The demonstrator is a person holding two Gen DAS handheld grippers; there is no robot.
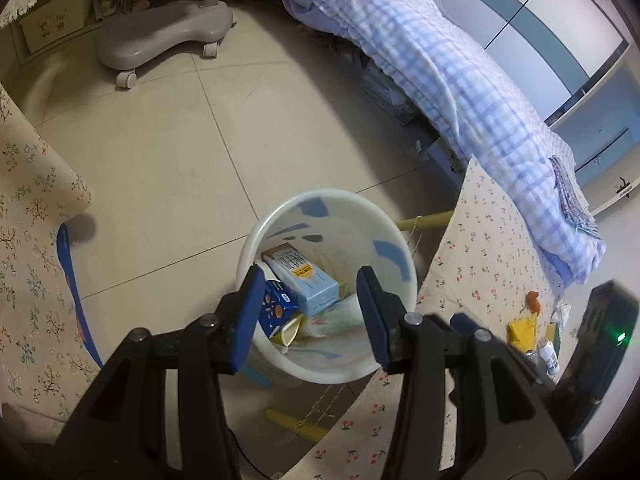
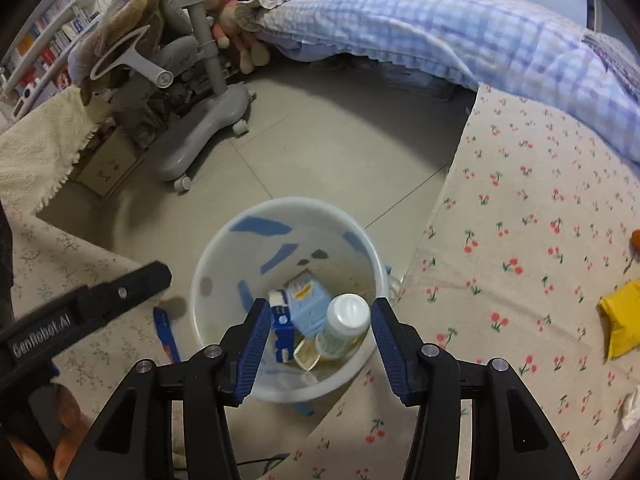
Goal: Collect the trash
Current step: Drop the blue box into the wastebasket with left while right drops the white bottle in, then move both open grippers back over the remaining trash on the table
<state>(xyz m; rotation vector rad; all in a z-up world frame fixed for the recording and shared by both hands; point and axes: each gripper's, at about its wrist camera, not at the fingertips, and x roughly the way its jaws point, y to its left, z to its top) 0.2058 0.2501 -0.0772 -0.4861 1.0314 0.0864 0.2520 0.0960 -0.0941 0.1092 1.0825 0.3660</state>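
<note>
We see our left gripper [image 1: 310, 312] and right gripper [image 2: 318, 340] built alike: black angular plastic arms with triangular cut-outs, round silver rivets at the pivots, and ribbed blue pads [image 2: 252, 344] lining the fingers. Beside the right tool, the left one's black body carries white "GenRobot.AI" lettering.

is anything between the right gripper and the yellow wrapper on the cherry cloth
Nothing visible blocks it. The right gripper hangs open over the white bin, and the yellow wrapper lies off to its right on the cherry-print cloth, with only bare cloth between them.
</note>
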